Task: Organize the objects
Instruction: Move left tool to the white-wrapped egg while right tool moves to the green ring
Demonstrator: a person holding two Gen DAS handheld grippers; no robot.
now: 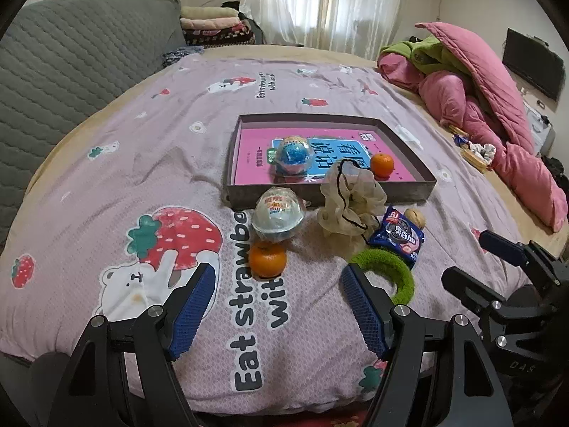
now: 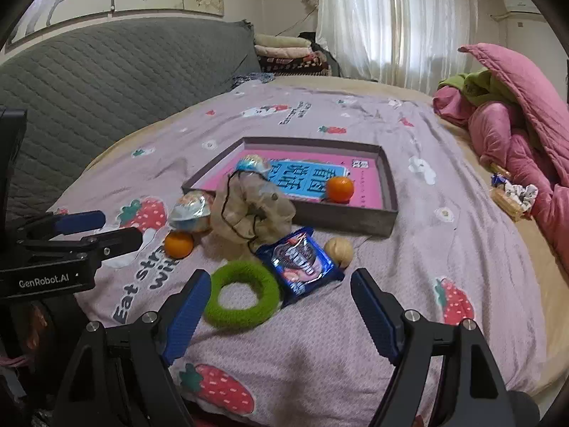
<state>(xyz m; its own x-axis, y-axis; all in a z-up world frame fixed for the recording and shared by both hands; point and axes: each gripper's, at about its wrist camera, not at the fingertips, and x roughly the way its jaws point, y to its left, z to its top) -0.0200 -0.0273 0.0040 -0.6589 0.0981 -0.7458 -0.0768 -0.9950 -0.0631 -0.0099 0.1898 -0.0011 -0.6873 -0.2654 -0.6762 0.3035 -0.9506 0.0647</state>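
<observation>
Both grippers released, empty. Left gripper [image 1: 277,295] lines up on near tangerine [image 1: 267,258]; right gripper [image 2: 281,300] above green ring [image 2: 242,293], cookie packet [image 2: 300,263]. Tray [image 1: 330,189] far. Advice: centre jaws, lower, clench gently.

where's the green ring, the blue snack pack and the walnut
green ring [image 2: 245,315]: right wrist view, on its fuzzy band nearest the camera
blue snack pack [image 2: 300,263]: right wrist view, middle of the wrapper
walnut [image 2: 338,249]: right wrist view, middle of the shell
</observation>
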